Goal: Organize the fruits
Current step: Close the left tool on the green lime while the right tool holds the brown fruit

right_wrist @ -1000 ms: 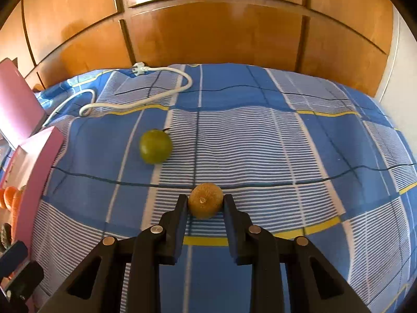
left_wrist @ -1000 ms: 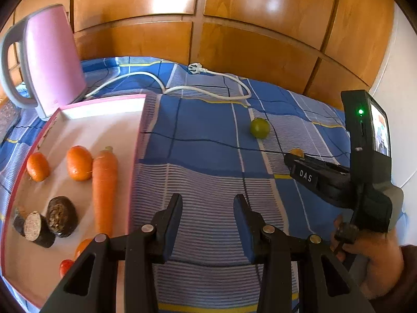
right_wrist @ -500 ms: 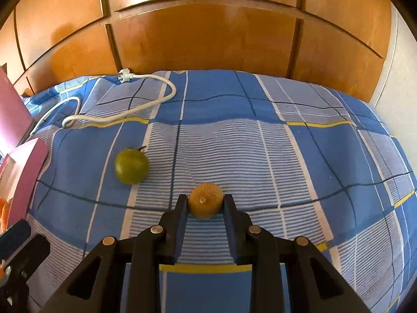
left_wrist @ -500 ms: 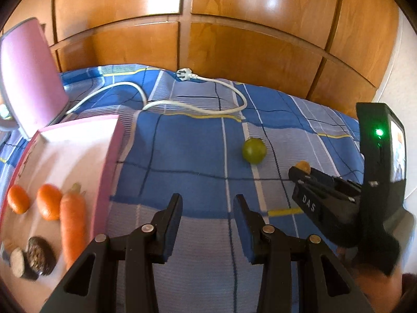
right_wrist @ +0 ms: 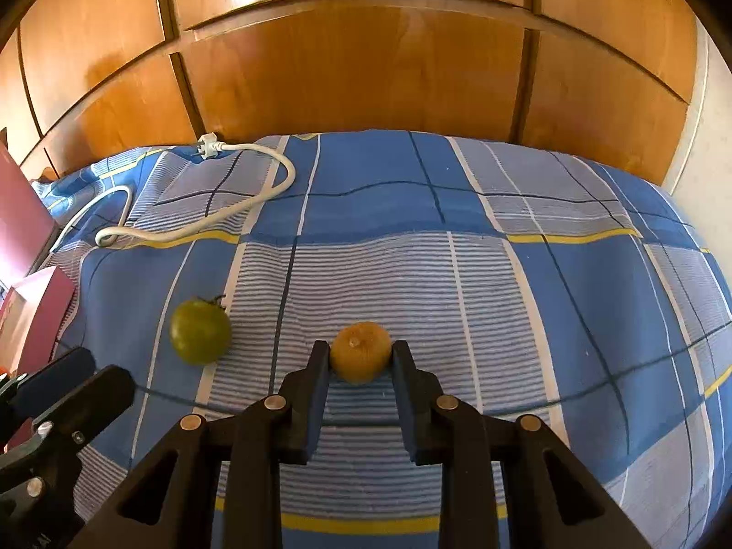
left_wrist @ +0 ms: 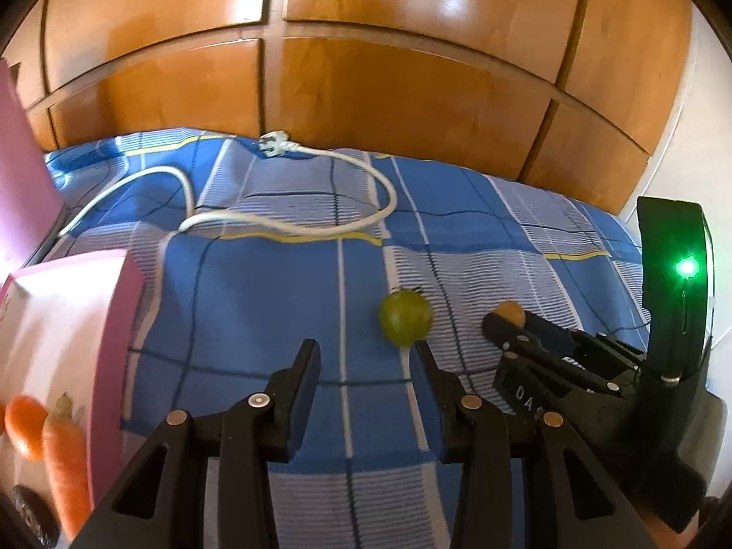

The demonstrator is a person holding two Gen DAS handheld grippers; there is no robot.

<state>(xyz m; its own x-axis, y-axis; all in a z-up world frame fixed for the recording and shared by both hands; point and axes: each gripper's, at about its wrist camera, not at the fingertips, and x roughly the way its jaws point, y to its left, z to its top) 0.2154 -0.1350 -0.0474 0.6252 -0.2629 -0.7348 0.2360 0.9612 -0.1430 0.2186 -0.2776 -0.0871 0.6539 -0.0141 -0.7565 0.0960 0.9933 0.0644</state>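
A green round fruit [left_wrist: 405,323] lies on the blue checked cloth [left_wrist: 256,293], just beyond the right fingertip of my open, empty left gripper [left_wrist: 366,357]. It also shows in the right wrist view [right_wrist: 200,331]. My right gripper [right_wrist: 361,357] is shut on a small brownish-yellow fruit [right_wrist: 361,351], held low over the cloth; it also shows in the left wrist view [left_wrist: 511,313]. A pink tray [left_wrist: 110,320] at the left holds a carrot [left_wrist: 64,462], an orange fruit [left_wrist: 25,425] and a dark item [left_wrist: 32,512].
A white power cord with plug [left_wrist: 274,224] loops across the far cloth. Wooden cabinet doors [left_wrist: 366,91] stand behind. A pink kettle edge [left_wrist: 18,174] is at the far left. A white wall [left_wrist: 704,137] bounds the right.
My left gripper has swung right, away from the tray toward the green fruit, which now sits close to its right fingertip. My right gripper keeps its hold on the small fruit and has shifted slightly.
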